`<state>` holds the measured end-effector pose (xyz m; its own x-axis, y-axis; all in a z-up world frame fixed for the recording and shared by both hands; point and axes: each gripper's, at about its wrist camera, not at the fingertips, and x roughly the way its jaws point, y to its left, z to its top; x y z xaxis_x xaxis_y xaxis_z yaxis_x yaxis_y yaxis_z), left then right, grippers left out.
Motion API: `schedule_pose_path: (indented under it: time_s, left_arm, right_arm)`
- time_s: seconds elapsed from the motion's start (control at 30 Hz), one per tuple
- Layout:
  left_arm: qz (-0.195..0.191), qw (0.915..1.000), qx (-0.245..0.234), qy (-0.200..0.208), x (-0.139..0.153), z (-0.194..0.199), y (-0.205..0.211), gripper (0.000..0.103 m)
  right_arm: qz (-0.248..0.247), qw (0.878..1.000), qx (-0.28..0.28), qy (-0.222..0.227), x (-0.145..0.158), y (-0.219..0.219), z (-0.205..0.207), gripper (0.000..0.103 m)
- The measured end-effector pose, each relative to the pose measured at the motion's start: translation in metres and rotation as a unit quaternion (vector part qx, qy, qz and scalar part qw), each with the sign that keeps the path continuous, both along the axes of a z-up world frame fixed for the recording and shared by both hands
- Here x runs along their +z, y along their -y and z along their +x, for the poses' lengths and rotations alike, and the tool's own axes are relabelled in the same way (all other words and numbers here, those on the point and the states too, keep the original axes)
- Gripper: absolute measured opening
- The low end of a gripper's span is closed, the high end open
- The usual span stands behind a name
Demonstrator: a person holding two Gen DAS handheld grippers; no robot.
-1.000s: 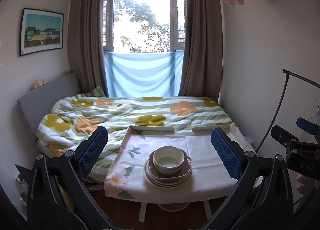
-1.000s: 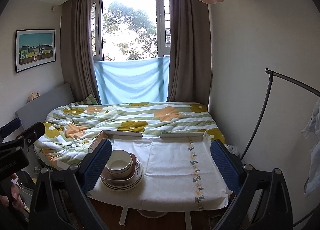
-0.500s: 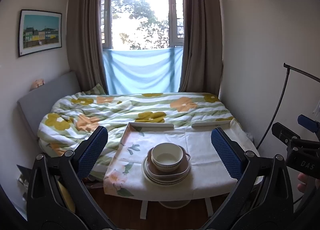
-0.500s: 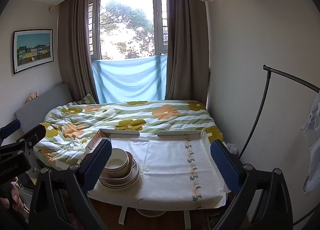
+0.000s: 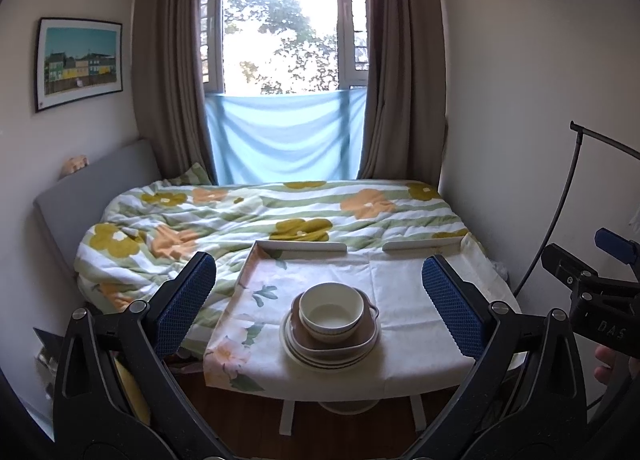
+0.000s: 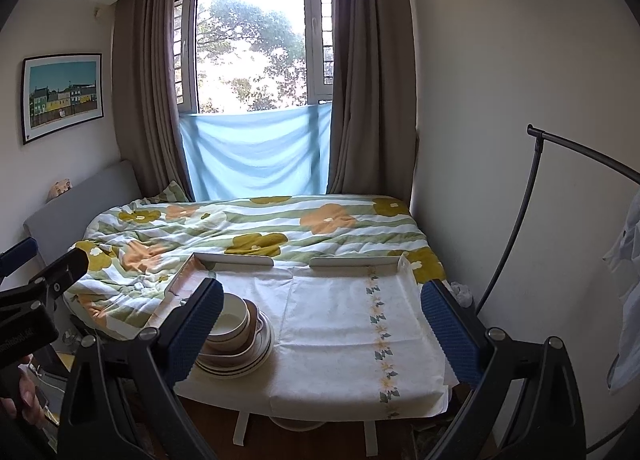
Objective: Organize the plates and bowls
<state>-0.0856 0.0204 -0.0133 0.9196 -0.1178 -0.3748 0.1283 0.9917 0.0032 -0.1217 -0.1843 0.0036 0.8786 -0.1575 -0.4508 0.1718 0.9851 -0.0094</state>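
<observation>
- Bed [image 5: 280,215] lies behind the table [image 5: 400,292].
- Stack of plates [image 5: 332,352] sits at the table's near-left part, a bowl [image 5: 330,310] on top.
- Left hand-held gripper [image 5: 320,316] and right hand-held gripper [image 6: 324,324]: both spread wide, holding nothing.

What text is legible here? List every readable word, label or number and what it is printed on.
"DAS": white letters on the black body of the right gripper, seen at the edge of the left wrist view.
Pale lettering on the black body of the left gripper, at the edge of the right wrist view: too blurred and cropped to read.
Nothing else readable.
</observation>
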Motion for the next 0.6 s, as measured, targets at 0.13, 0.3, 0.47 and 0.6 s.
schedule_pose_path:
  time_s: [0.13, 0.3, 0.47, 0.6]
  left_arm:
    - [0.001, 1.0, 0.001, -0.001, -0.0016, 0.0019, -0.0016, 0.103]
    - [0.004, 1.0, 0.003, 0.0, -0.002, 0.0027, -0.0019, 0.103]
    - [0.01, 0.9999, 0.008, 0.0, -0.0037, 0.0034, -0.0022, 0.103]
    - [0.014, 0.9998, 0.014, 0.004, -0.0046, 0.004, -0.0023, 0.103]
  right_arm:
    - [0.0, 1.0, 0.0, -0.001, 0.0001, 0.0009, 0.0007, 0.098]
    - [0.001, 1.0, 0.0, -0.002, 0.0, 0.0016, 0.0016, 0.098]
    - [0.001, 1.0, 0.0, -0.002, 0.0002, 0.0021, 0.0018, 0.098]
    - [0.002, 1.0, 0.0, -0.004, -0.0016, 0.0009, 0.0019, 0.098]
